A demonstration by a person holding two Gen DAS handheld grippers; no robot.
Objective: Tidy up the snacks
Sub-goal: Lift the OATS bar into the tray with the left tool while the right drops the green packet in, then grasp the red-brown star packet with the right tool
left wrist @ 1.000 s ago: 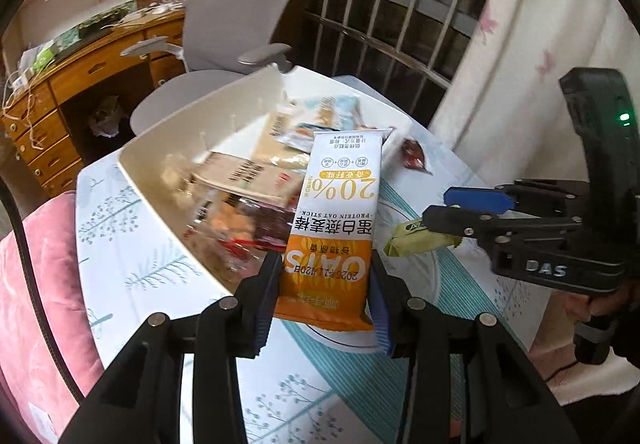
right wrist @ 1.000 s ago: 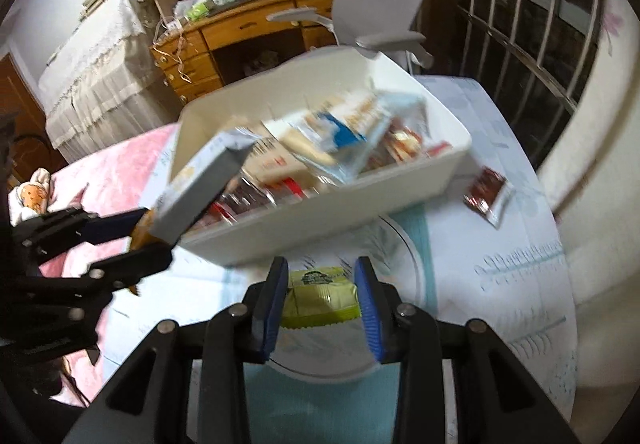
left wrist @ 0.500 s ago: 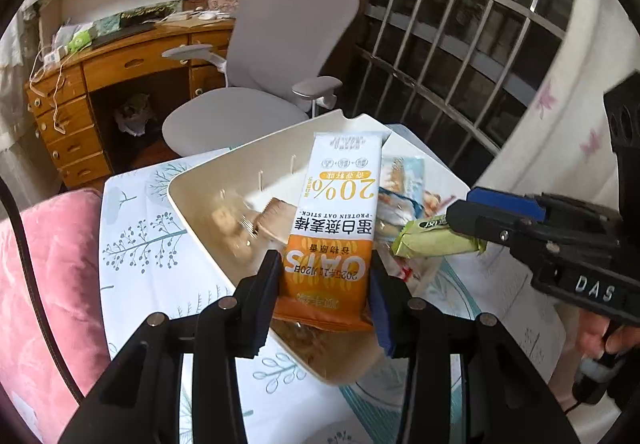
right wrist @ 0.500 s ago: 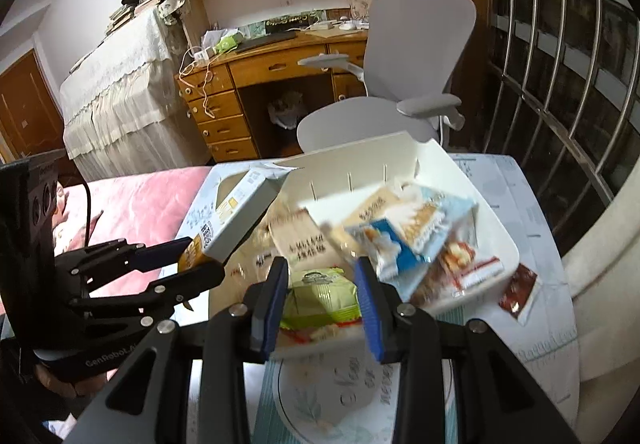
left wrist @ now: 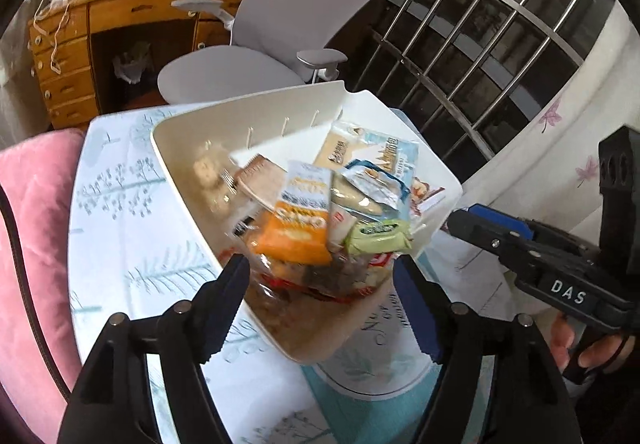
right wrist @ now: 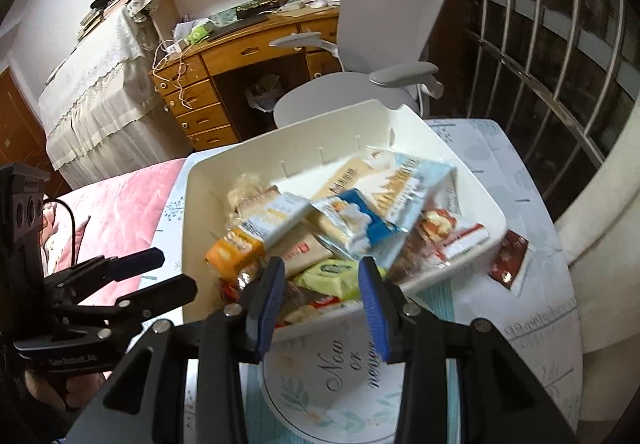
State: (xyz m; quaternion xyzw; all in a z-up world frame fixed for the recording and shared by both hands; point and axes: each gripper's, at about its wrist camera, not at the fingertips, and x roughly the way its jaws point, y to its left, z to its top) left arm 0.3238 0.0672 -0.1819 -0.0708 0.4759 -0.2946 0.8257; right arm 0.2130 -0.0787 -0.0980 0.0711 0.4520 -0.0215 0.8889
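A white bin (left wrist: pixel 176 172) (right wrist: pixel 192 228) full of snack packets stands on the table. The orange-and-white oat bar (left wrist: pixel 298 220) (right wrist: pixel 248 240) lies on the pile near the front. The green packet (left wrist: pixel 378 236) (right wrist: pixel 332 276) lies beside it. My left gripper (left wrist: pixel 320 300) is open and empty just in front of the bin. My right gripper (right wrist: pixel 322 300) is open and empty over the bin's near wall. A dark red packet (right wrist: pixel 510 258) lies on the table right of the bin.
A grey office chair (right wrist: pixel 384 40) and a wooden desk (right wrist: pixel 224 68) stand behind the table. A pink cushion (left wrist: pixel 36 228) lies to the left. A barred window (left wrist: pixel 480 44) and curtain (left wrist: pixel 568 116) are to the right.
Both grippers opened. The oat bar dropped from the left gripper and the green packet from the right gripper into the bin.
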